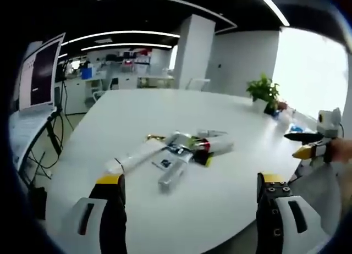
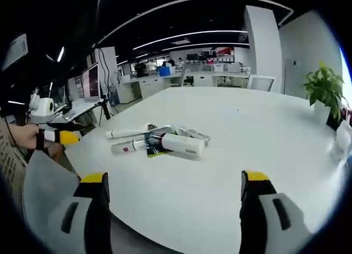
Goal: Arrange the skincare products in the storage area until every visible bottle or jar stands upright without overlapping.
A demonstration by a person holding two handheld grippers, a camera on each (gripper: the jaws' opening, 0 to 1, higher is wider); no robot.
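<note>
Products: a loose heap of tubes and bottles [image 1: 181,152] lying flat on the white table [image 1: 231,210], some overlapping; none upright.
Longest piece: a white tube [image 1: 137,156] at the heap's near-left in the left gripper view, on its side.
Largest bottle: a white bottle [image 2: 181,144] with a dark red band, on its side, resting over a dark flat packet (label unreadable).
Containers: no tray or box around the heap; contents of bottles cannot be told.
Left gripper [image 1: 190,191]: jaws wide apart, holding nothing, yellow tips above the near table edge; heap ahead and between the jaw lines, not touched.
Right gripper [image 2: 173,191]: jaws wide apart, holding nothing; heap ahead, slightly left of centre, well clear of the tips.
Other gripper seen: right one at the right edge of the left gripper view [image 1: 311,144]; left one at the left edge of the right gripper view [image 2: 60,132], both off the table edge.
Edges and room: bare tabletop all round the heap; potted plant [image 1: 264,92] near the far edge, well apart from the heap.
</note>
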